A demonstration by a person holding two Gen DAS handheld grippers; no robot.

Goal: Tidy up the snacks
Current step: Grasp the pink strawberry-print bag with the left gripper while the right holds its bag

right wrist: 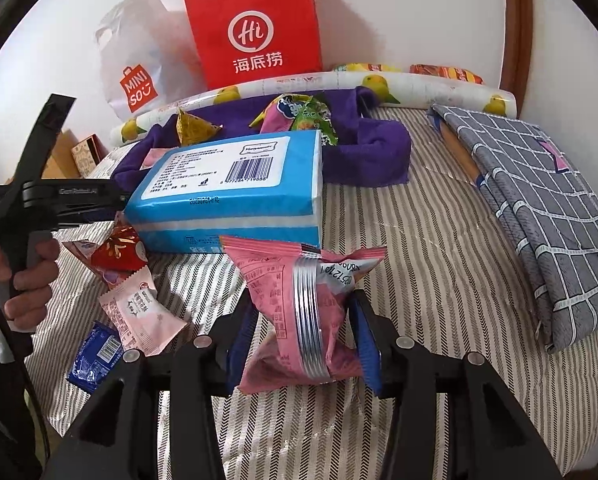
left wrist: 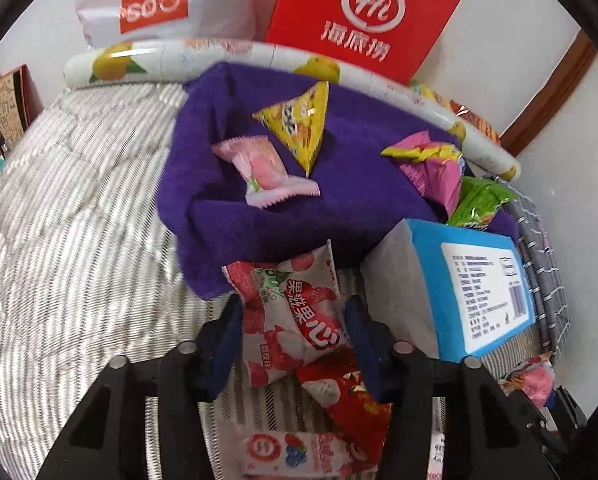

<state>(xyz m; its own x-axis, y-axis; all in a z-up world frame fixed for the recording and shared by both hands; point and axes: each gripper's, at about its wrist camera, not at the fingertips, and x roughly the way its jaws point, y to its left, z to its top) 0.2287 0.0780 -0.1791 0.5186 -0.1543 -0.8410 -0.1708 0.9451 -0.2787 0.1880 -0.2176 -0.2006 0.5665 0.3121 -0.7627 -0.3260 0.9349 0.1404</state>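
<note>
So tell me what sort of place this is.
Probably a bedroom at home: the snacks lie on a striped quilted mattress, beside a folded checked sheet, with shopping bags against the wall.

left gripper (left wrist: 293,330): black angular frame, dark blue pads, round silver screws | right gripper (right wrist: 301,328): same black frame, blue pads, silver screws | left gripper seen from the side: black body, small pale lettering, grey trigger, black cable

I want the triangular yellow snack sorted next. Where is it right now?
The triangular yellow packet lies on the purple towel toward the back, just beyond the pink peach candy and in front of the lemon-print roll.
</note>
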